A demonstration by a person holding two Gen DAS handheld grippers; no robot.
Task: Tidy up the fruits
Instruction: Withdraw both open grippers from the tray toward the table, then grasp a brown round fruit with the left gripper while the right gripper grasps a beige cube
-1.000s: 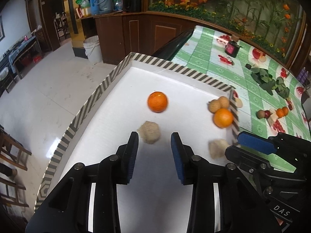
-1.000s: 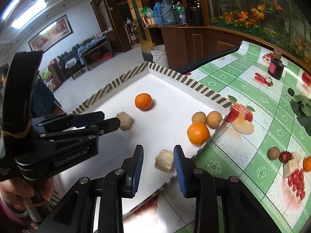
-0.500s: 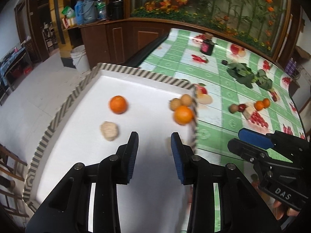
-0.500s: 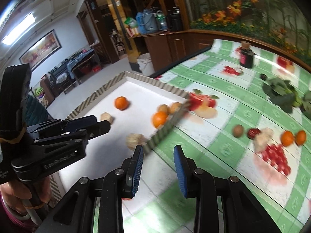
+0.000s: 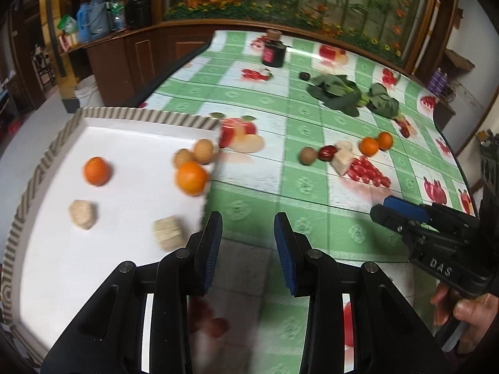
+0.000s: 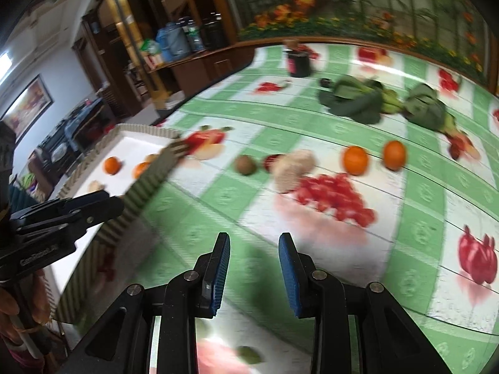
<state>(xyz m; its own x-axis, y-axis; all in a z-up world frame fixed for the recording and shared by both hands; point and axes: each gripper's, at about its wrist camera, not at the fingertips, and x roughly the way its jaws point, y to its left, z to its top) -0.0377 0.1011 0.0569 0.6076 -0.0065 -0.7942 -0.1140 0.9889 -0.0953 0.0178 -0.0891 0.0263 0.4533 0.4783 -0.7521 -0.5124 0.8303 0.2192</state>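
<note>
A white tray with a striped rim (image 5: 149, 114) (image 6: 146, 184) lies at the table's left end. It holds two oranges (image 5: 97, 170), two brown round fruits (image 5: 203, 151) and two beige lumps (image 5: 82, 214). On the green checked cloth lie a brown fruit (image 6: 245, 164), a dark red fruit (image 6: 270, 161), a beige lump (image 6: 293, 168) and two oranges (image 6: 355, 159). My left gripper (image 5: 248, 243) is open and empty by the tray's right edge. My right gripper (image 6: 254, 268) is open and empty over the cloth, short of the loose fruits.
Leafy greens (image 6: 358, 99) and a dark jar (image 6: 298, 57) lie further back on the table. A planter with flowers (image 5: 280, 0) runs along the far edge. The floor drops off left of the tray.
Both grippers have swung right, away from the tray's middle and toward the loose fruits on the cloth. Both stay open and empty.
</note>
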